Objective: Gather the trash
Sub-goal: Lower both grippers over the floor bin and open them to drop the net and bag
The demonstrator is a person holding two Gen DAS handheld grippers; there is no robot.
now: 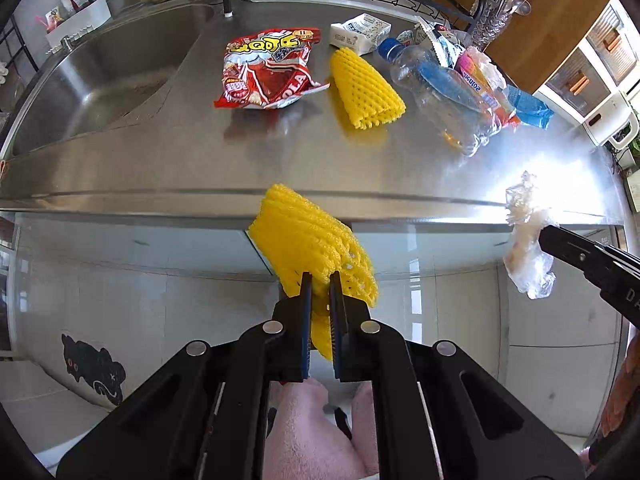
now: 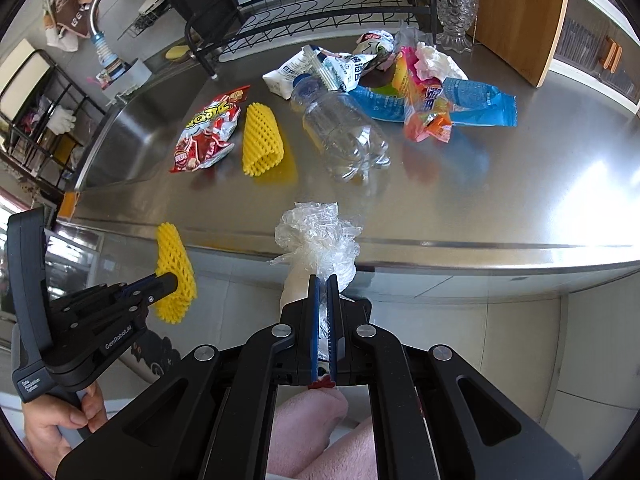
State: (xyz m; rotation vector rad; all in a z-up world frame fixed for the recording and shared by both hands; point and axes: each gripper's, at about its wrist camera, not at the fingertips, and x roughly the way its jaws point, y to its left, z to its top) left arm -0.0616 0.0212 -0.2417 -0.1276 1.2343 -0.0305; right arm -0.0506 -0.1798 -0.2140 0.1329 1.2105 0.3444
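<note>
Trash still lies on the steel desk [image 1: 280, 152]: a red snack bag [image 1: 268, 68], a yellow foam net [image 1: 366, 88], a clear bottle [image 1: 436, 92] and wrappers [image 2: 424, 92]. Off the desk's front edge, the left tool [image 1: 320, 280] pinches another yellow foam sleeve [image 1: 308, 236], while the right tool [image 2: 323, 280] clamps crumpled clear plastic film [image 2: 320, 236].

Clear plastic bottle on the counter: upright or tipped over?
Tipped over. The clear bottle lies on its side on the steel counter, blue cap toward the wrapper pile, looking empty.
</note>
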